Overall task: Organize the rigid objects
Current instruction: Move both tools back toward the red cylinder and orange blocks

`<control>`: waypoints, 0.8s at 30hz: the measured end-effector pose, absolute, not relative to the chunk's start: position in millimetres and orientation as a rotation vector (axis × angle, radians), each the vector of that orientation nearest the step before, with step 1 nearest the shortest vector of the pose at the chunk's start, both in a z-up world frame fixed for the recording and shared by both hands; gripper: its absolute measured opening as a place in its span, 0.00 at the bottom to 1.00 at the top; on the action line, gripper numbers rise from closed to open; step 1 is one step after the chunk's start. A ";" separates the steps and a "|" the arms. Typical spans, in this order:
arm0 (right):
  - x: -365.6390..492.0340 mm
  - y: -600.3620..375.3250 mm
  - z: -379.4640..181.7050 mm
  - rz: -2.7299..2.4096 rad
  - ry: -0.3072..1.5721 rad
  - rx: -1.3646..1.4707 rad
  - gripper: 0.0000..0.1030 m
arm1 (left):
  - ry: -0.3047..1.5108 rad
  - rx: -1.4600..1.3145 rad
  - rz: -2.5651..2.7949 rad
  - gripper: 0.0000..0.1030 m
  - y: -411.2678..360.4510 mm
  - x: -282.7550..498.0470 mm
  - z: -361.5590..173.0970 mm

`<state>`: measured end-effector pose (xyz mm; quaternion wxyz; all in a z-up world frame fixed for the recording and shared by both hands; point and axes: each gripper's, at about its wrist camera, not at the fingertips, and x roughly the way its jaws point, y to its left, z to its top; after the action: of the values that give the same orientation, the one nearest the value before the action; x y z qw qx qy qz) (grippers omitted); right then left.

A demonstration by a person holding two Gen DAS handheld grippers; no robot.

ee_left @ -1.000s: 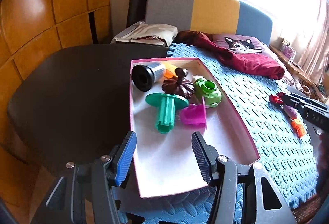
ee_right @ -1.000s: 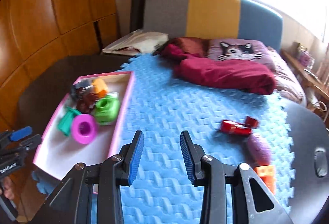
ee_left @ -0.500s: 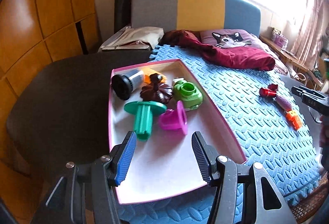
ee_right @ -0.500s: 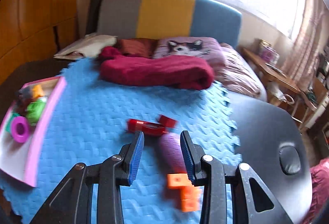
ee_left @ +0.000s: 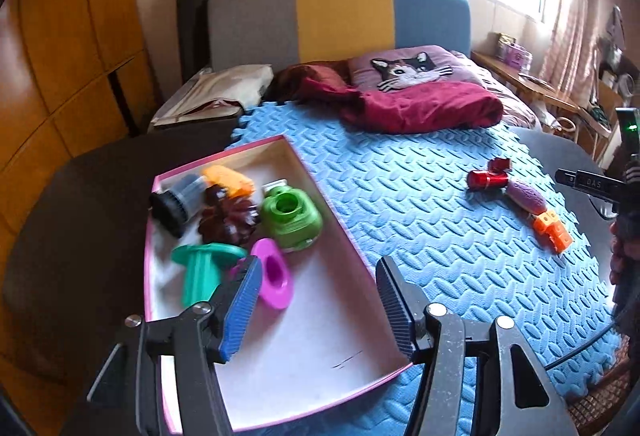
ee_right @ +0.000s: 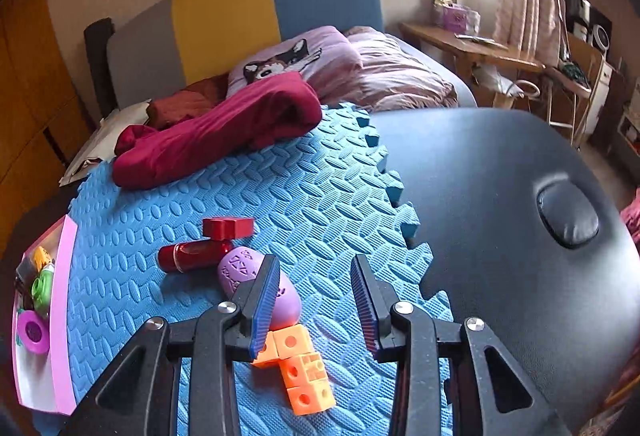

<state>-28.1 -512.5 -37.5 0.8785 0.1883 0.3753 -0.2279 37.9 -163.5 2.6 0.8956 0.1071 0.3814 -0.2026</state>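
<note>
Toys not yet put away lie in a loose line on the blue foam mat [ee_right: 304, 172]: a red cylinder [ee_right: 192, 255] with a red block [ee_right: 228, 227] behind it, a purple egg-shaped piece [ee_right: 244, 270] touching the cylinder, and an orange cube chain [ee_right: 306, 372] just below the egg. The egg's long axis runs diagonally, from upper left toward lower right in the right wrist view, and its lower end sits behind the right gripper's [ee_right: 316, 306] left finger — so the piece lies left of the gap, not in it. Those jaws stand spread over bare mat, gripping nothing.

The right hand is plainly nearer — my guess is it must shift left to straddle the egg. The left gripper [ee_left: 316, 306], its jaws having just widened and empty, hovers over the pink-rimmed box [ee_left: 344, 236] holding the sorted toys, well apart from the line.
</note>
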 end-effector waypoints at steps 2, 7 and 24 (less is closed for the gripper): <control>-28.6 -515.2 -38.8 -0.481 0.784 0.400 0.36 | 0.792 0.232 -0.430 0.59 -172.0 38.8 1.6; -30.3 -516.7 -38.9 -0.491 0.784 0.406 0.36 | 0.799 0.255 -0.454 0.61 -191.9 42.2 -1.9; -41.5 -544.9 -47.3 -0.573 0.798 0.545 0.36 | 0.859 0.284 -0.593 0.63 -268.4 60.7 -16.0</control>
<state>-41.5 -544.8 -47.3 0.8464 0.2583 0.3783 -0.2717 60.7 -268.4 -16.0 0.8573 0.1353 0.4089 -0.2821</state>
